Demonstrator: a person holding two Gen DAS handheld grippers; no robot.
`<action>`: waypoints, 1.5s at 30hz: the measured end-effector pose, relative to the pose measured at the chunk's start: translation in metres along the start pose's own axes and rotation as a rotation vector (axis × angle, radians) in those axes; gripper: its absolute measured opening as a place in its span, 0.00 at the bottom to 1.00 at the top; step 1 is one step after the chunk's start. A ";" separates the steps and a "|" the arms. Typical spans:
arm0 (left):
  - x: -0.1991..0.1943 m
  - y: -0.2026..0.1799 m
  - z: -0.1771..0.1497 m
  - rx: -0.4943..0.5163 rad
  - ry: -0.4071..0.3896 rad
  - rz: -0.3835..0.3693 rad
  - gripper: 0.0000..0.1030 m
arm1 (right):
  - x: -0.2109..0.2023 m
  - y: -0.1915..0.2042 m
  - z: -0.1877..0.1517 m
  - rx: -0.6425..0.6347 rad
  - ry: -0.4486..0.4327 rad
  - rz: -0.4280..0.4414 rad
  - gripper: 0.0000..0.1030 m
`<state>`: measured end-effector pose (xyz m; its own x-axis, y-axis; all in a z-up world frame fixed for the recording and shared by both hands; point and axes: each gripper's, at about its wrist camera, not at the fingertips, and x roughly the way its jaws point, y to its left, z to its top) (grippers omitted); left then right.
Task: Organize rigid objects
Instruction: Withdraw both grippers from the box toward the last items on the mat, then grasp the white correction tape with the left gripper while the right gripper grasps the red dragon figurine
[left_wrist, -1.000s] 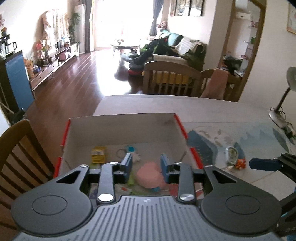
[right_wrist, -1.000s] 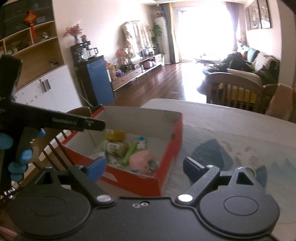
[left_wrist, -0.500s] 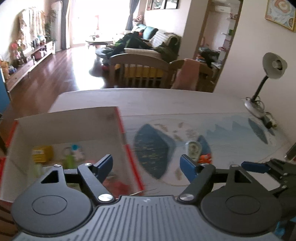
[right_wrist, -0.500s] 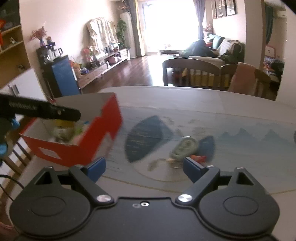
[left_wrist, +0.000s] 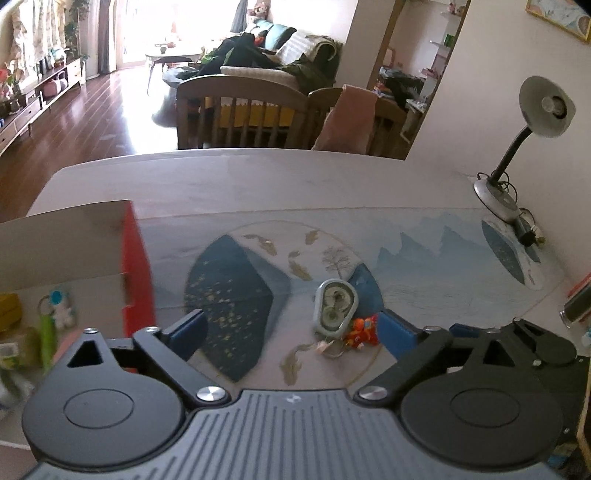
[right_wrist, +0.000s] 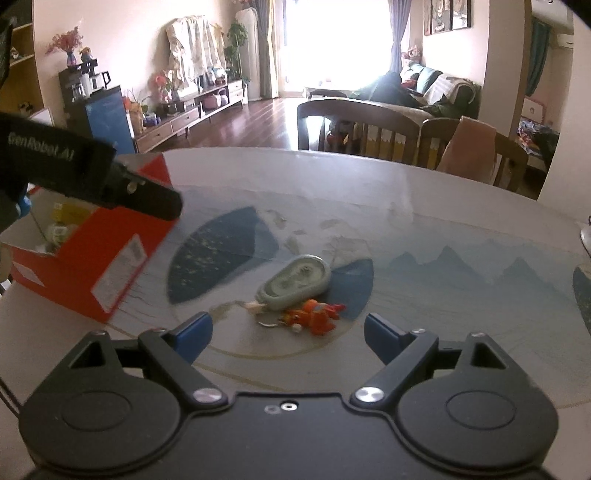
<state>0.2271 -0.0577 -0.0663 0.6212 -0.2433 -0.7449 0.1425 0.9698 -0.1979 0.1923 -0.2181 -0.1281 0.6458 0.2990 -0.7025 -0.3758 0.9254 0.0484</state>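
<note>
Left wrist: left hand-held gripper (left_wrist: 291, 330) released, empty, over surface (left_wrist: 424, 266) beside red box (left_wrist: 136, 266). Right hand-held gripper (right_wrist: 288, 330) also released; pale green oval case (right_wrist: 295, 280) w/ orange toy (right_wrist: 314, 314) touching it lies just ahead.

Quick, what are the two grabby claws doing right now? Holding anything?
Left gripper: open, holding nothing.
Right gripper: open, holding nothing.
</note>
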 end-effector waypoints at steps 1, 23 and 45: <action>0.007 -0.003 0.002 -0.001 0.009 -0.003 0.97 | 0.005 -0.002 -0.001 0.001 0.008 0.004 0.85; 0.136 -0.042 0.018 0.204 0.180 0.023 0.97 | 0.074 -0.018 -0.002 -0.039 0.071 0.026 0.77; 0.160 -0.047 0.005 0.251 0.163 0.031 0.77 | 0.085 -0.015 -0.010 -0.020 0.051 0.005 0.66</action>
<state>0.3234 -0.1424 -0.1728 0.4996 -0.1932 -0.8444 0.3242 0.9457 -0.0245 0.2466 -0.2087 -0.1957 0.6094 0.2906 -0.7377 -0.3926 0.9189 0.0377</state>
